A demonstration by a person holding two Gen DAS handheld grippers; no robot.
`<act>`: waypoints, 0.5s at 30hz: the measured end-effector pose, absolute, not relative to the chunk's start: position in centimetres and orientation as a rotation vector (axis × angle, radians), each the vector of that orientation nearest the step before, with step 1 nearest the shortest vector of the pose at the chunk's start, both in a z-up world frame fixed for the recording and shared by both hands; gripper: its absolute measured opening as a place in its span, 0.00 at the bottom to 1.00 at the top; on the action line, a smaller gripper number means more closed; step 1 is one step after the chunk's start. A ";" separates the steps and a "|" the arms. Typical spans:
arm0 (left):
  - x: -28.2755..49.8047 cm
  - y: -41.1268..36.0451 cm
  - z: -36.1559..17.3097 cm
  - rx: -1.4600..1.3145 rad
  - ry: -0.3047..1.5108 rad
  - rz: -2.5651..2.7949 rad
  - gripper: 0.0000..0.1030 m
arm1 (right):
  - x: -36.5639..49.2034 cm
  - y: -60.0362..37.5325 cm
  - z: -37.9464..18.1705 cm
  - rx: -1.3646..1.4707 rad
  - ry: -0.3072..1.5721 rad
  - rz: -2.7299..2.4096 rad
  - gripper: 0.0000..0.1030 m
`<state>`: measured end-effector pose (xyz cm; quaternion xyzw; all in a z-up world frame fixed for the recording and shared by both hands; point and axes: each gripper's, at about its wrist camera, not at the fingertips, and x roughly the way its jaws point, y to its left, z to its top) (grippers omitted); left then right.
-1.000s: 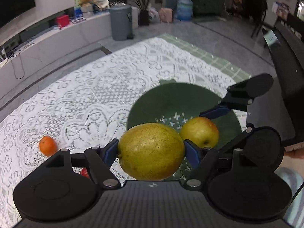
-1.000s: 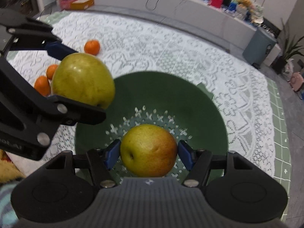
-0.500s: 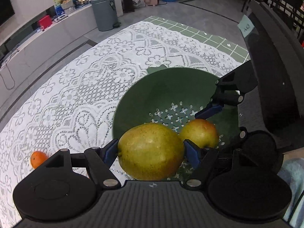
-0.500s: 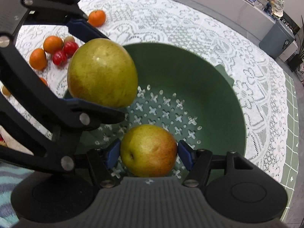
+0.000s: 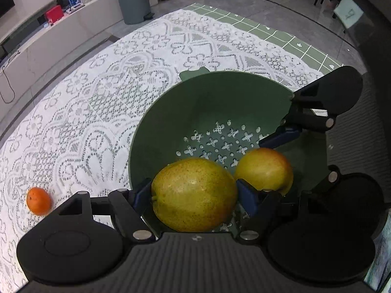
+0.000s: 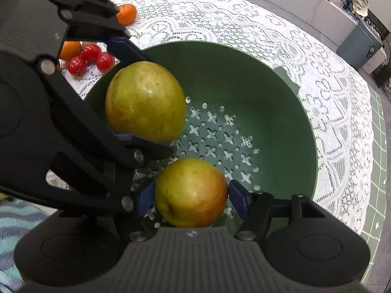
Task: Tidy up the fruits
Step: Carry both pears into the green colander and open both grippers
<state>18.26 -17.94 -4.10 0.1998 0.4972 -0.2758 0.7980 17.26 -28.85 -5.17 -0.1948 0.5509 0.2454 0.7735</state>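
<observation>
Two views look steeply down onto a bench (image 5: 102, 102) covered with a white lace cloth (image 5: 73, 122), over a green mat that shows along the bench's far right edge.

In the left wrist view, a small orange (image 5: 38, 200) lies alone on the lace toward the left edge. To its right the left claw (image 5: 194, 194) is clamped on a large yellow-green pear (image 5: 194, 194), one blue pad against each side of the fruit. The pear hangs over the near left rim of a deep green colander (image 5: 171, 112) (its floor is pierced with cross-shaped and round holes). Just right of that pear, and deeper inside the colander, is a smaller yellow-and-red pear (image 5: 265, 168), gripped by the right claw (image 5: 265, 168), whose black arms reach in from the right side.

In the right wrist view, the black frame of the left claw (image 6: 144, 101) fills the left side. Behind it, on the lace toward the bench's far left corner, sit an orange (image 6: 126, 13), a second orange (image 6: 69, 50) partly hidden, and three red cherry tomatoes (image 6: 90, 57) bunched together. The large pear (image 6: 144, 101) is held above the colander's left inner wall (image 6: 281, 112). Lower and to the right, the right claw (image 6: 191, 193) is closed on the smaller pear (image 6: 191, 193), blue pads touching both its sides, low over the perforated floor; whether the fruit rests on that floor cannot be told. A striped teal cloth (image 6: 22, 222) shows at the lower left.
</observation>
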 end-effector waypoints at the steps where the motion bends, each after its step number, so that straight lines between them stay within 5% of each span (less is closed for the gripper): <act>1: 18.2 -18.1 -4.1 0.435 1.068 -0.589 0.82 | 17.3 -29.0 -5.2 -0.414 1.197 0.528 0.61; 15: 17.0 -18.9 -4.3 0.496 1.083 -0.579 0.84 | 17.3 -29.9 -5.2 -0.471 1.216 0.470 0.74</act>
